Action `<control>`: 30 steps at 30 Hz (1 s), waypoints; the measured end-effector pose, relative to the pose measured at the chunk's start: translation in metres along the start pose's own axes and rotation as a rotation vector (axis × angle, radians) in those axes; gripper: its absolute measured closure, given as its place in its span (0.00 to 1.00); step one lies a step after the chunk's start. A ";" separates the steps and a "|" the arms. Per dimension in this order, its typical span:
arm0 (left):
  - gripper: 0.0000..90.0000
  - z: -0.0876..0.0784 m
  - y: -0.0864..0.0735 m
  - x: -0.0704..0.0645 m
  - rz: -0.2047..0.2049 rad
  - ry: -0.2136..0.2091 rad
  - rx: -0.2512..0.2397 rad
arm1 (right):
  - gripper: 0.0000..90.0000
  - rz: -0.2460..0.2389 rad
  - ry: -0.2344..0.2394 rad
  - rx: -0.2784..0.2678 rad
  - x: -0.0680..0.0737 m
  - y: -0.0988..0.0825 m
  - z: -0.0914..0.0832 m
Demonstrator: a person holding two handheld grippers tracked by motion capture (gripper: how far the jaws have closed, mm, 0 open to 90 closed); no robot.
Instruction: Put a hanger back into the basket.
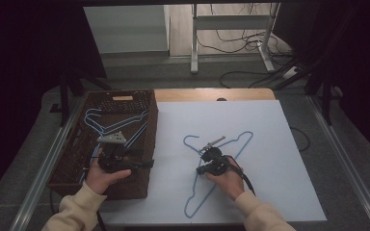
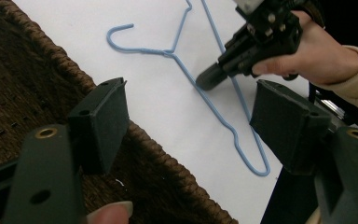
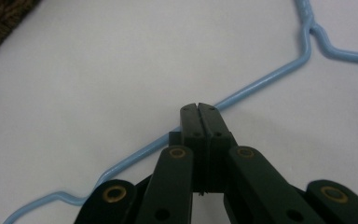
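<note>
While the high view shows the thin light-blue wire coat hanger (image 1: 215,169) flat on the white table (image 1: 279,159), the right gripper (image 1: 206,156) sits over its upper arm and the left gripper (image 1: 112,155) hovers above the brown woven basket (image 1: 74,159).

From the left gripper view, its jaws stand released, empty.

From the right gripper view, jaws clenched together with the wire passing under their tips; whether it is pinched I cannot tell. Light, springy and slippery, it's best grasped near the twisted neck (image 3: 308,18).

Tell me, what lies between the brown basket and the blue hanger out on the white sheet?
Nothing: in the high view, only bare white sheet separates the wicker basket from the blue hanger. The left gripper view shows that strip bare too.
</note>
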State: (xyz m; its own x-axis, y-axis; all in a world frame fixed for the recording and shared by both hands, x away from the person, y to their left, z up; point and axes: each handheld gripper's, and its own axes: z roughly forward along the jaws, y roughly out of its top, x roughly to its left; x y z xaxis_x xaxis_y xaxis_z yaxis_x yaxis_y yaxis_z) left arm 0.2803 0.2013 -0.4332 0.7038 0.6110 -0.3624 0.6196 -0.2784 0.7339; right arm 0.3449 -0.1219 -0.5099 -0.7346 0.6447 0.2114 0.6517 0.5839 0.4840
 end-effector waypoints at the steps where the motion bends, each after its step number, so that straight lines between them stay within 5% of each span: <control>1: 0.31 0.000 0.000 0.000 0.000 0.000 0.000 | 1.00 0.002 -0.003 -0.010 -0.001 0.002 -0.001; 7: 0.31 -0.001 -0.001 0.001 -0.004 0.000 -0.004 | 0.84 -0.020 -0.080 -0.042 -0.016 0.028 -0.005; 13: 0.31 -0.002 -0.001 0.002 -0.002 -0.002 -0.004 | 0.77 -0.071 -0.123 -0.003 -0.033 0.062 0.017; 20: 0.31 -0.004 -0.002 0.003 -0.006 0.000 -0.008 | 0.83 -0.132 -0.171 0.081 -0.028 0.077 0.031; 30: 0.31 -0.003 -0.002 0.001 -0.004 0.000 -0.006 | 0.95 -0.151 -0.166 0.126 -0.030 0.080 0.032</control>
State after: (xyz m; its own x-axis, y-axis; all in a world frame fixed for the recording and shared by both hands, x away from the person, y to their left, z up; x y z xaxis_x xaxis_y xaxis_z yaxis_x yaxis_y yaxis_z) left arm 0.2789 0.2046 -0.4331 0.7014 0.6121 -0.3653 0.6203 -0.2717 0.7358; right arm 0.4253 -0.0787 -0.5048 -0.7910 0.6118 -0.0024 0.5633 0.7298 0.3874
